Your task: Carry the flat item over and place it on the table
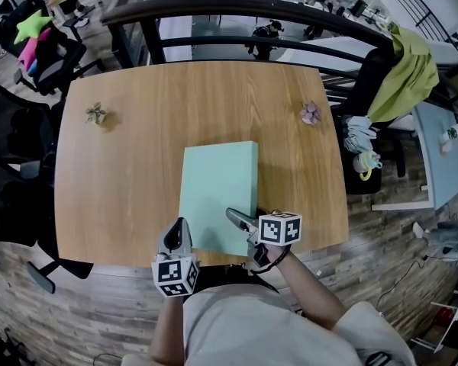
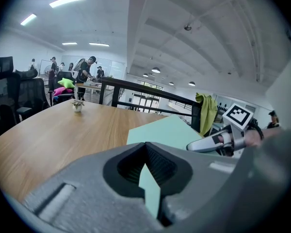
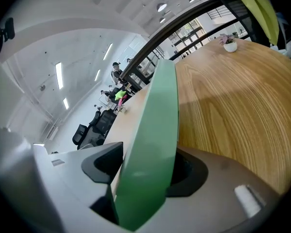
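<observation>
Now the green board [image 1: 217, 197] lies flat near the 6 o'clock edge of the table [image 1: 114, 174], left gripper [image 1: 179, 229] clamped on its rim, right gripper [image 1: 234, 216] with jaws slack around it — withdraw the left unopened and the board would likely drag off that edge.

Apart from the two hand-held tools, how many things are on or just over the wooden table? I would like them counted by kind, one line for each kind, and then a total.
flat green board: 1
small potted plants, one near the far left corner and one near the far right corner: 2
Total: 3
</observation>
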A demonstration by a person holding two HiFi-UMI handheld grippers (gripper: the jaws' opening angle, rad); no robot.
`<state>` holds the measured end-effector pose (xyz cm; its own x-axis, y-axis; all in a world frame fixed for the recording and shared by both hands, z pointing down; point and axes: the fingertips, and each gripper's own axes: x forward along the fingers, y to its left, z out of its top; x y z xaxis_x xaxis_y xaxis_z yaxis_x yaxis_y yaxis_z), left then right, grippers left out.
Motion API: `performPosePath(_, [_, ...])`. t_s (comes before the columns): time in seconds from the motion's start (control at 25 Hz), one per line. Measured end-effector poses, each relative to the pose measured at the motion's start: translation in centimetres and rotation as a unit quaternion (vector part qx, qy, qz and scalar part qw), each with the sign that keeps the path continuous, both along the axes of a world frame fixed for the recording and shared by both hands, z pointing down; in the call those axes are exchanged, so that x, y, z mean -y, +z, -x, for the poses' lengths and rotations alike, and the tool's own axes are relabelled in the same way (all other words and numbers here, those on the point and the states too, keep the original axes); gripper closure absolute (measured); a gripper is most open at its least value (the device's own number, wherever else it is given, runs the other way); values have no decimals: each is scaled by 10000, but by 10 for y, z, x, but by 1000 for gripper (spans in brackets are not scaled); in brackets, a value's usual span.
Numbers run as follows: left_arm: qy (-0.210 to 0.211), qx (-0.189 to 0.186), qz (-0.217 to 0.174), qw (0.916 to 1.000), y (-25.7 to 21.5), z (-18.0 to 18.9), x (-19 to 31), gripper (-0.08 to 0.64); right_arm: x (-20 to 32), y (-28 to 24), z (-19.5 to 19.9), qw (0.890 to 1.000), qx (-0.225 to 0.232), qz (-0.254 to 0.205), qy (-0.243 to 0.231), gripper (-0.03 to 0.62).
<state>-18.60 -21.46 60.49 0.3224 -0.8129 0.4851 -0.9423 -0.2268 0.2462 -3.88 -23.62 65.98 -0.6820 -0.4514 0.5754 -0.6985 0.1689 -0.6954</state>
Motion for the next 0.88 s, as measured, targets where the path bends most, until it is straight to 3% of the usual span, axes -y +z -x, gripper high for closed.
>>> performPosePath(0.6, [-96, 11, 285, 9995, 22, 18, 6, 560, 18, 19, 10, 9995, -136, 11, -290, 278])
performPosePath(0.88, [-74, -289, 960, 9949, 60, 37, 17, 560, 22, 24, 10, 9991, -203, -2, -373, 267])
